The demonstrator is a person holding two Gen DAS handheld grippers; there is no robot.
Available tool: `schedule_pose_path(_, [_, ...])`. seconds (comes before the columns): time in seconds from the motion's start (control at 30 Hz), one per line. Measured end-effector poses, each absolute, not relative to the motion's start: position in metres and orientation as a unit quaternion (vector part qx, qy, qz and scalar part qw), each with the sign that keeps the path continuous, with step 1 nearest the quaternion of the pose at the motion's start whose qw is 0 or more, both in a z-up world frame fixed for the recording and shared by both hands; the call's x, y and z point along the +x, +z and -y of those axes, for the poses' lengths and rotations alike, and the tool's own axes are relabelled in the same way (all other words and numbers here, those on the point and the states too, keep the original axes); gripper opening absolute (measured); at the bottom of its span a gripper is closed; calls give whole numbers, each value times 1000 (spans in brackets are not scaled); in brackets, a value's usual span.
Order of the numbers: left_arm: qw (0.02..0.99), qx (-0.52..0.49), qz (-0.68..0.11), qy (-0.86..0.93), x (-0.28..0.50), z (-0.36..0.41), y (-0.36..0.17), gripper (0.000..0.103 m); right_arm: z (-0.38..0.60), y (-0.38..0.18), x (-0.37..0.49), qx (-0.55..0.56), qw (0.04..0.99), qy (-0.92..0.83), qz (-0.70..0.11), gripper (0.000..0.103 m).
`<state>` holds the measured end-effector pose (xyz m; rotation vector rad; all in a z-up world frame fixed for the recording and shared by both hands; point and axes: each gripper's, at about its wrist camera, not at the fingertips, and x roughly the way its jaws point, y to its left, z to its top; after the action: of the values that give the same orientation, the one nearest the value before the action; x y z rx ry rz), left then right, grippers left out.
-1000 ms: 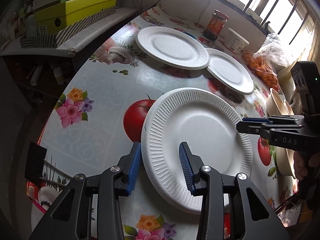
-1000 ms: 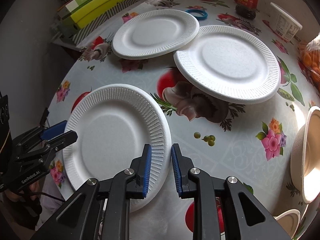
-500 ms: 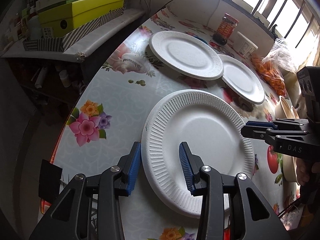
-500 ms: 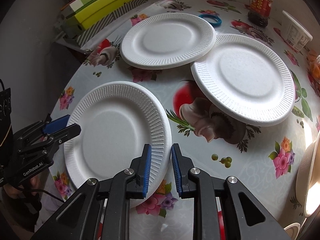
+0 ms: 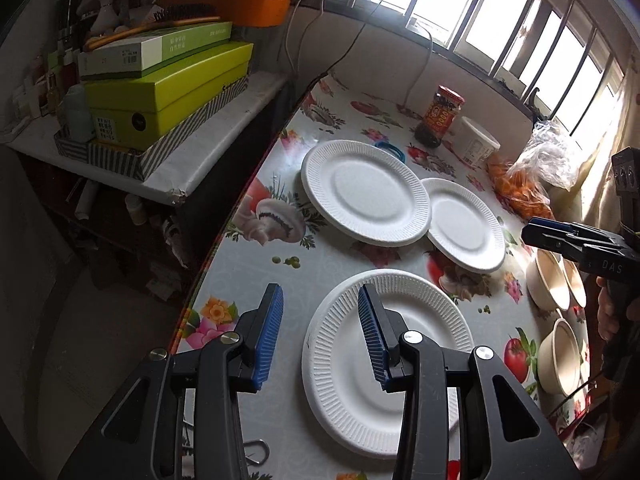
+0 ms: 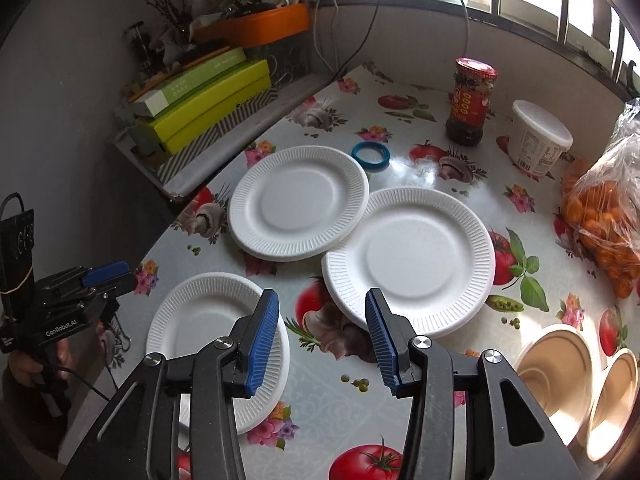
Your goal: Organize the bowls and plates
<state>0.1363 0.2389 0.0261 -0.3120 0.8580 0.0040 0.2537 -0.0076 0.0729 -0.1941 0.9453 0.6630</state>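
Three white paper plates lie on the flowered tablecloth. The near plate (image 5: 384, 360) (image 6: 204, 344) lies flat near the table's left edge. My left gripper (image 5: 320, 336) is open above its left rim, holding nothing. The far plate (image 5: 364, 196) (image 6: 298, 216) overlaps the middle plate (image 5: 464, 224) (image 6: 412, 260). My right gripper (image 6: 320, 336) is open and empty, raised between the near and middle plates. Beige bowls (image 5: 554, 284) (image 6: 560, 368) sit at the right edge.
A red-lidded jar (image 6: 470, 102), a white tub (image 6: 538, 138), a blue ring (image 6: 370, 155) and a bag of oranges (image 6: 604, 216) stand at the back and right. A shelf with yellow-green boxes (image 5: 164, 92) borders the table's left side.
Both grippers have opened, let go of the near plate and pulled up and back. The plate now lies flat on the table.
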Motion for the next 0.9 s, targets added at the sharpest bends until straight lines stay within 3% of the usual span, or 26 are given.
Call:
schedule_pose_path(0.4, [890,-150,-431,7,207,-245,26,40,-6,50,337,-71,811,324,-482,49])
schedule_pose_path(0.9, [840,-210,-499,14,279,-263,-24,40,-49,-7,403,-80,766,318,-553,49])
